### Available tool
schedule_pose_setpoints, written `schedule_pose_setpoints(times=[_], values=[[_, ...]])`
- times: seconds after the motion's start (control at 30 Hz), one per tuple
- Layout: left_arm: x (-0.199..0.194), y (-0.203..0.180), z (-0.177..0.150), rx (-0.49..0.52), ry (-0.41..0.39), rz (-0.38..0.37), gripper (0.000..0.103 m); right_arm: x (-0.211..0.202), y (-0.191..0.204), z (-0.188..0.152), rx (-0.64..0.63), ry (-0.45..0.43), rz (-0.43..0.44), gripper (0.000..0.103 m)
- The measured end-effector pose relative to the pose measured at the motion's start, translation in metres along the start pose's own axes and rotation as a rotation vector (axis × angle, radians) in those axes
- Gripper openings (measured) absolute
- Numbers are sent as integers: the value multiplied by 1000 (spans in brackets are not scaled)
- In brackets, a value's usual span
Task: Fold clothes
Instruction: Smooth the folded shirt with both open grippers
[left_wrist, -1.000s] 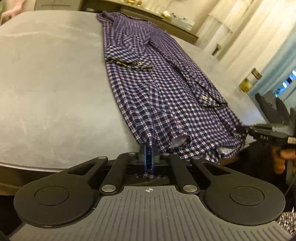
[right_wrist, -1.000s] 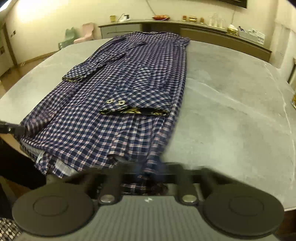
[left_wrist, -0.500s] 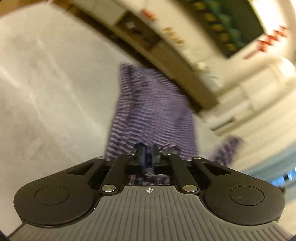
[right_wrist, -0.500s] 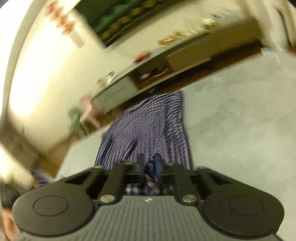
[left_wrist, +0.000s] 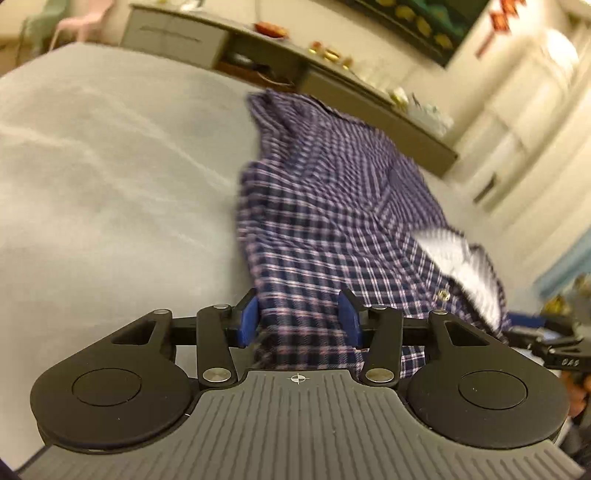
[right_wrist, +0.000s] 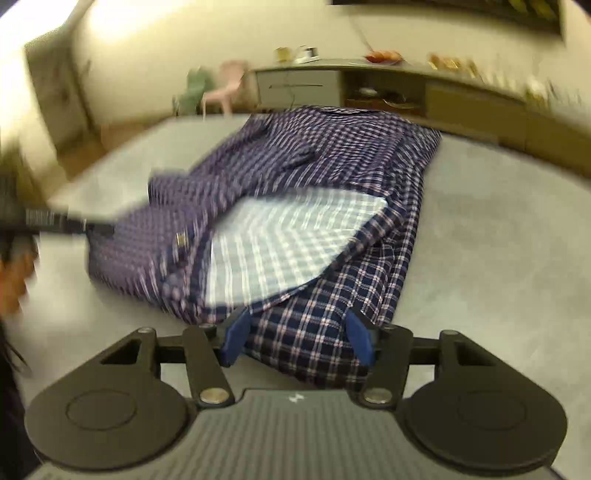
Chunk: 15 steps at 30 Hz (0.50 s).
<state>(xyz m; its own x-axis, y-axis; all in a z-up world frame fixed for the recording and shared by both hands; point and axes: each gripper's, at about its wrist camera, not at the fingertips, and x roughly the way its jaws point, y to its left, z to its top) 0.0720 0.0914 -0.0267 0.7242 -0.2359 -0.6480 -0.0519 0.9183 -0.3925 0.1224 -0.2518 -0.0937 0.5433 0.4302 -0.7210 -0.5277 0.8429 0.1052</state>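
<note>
Plaid shirt (left_wrist: 325, 206) between both spread jaws

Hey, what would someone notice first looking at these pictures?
A dark checked shirt sprawls down the middle of the grey table, its pale inside turned up near the front. Both the left gripper and right gripper stand open over its near edge.

Warm, yellowish indoor light fills both views, brightest as a glare patch on the far wall (right_wrist: 122, 55) at upper left of the right wrist view; fisheye bending curves the far sideboard (right_wrist: 388, 85) and edges. Motion blur smears the plaid shirt (right_wrist: 295, 206), especially its left side, while the near gripper bodies stay sharp
</note>
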Motion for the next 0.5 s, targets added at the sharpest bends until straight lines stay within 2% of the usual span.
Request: schedule_pose_setpoints(times=[0.03, 0.1, 0.13, 0.23, 0.4, 0.47, 0.5], values=[[6, -7, 2, 41, -8, 31, 35, -1, -3, -2, 0, -2, 0, 60], [15, -13, 5, 98, -16, 76, 15, -3, -8, -4, 10, -9, 7, 60], [17, -14, 7, 113, -14, 83, 12, -5, -11, -5, 23, -14, 16, 60], [14, -12, 12, 138, 8, 72, 11, -5, -19, -7, 54, -15, 34, 60], [16, -19, 9, 251, 66, 73, 13, 0, -33, -8, 100, -2, 59, 59], [15, -19, 8, 275, 61, 68, 13, 2, -38, -9, 118, 3, 69, 47], [15, -18, 7, 273, 50, 59, 14, 3, -41, -9, 127, 5, 74, 33]])
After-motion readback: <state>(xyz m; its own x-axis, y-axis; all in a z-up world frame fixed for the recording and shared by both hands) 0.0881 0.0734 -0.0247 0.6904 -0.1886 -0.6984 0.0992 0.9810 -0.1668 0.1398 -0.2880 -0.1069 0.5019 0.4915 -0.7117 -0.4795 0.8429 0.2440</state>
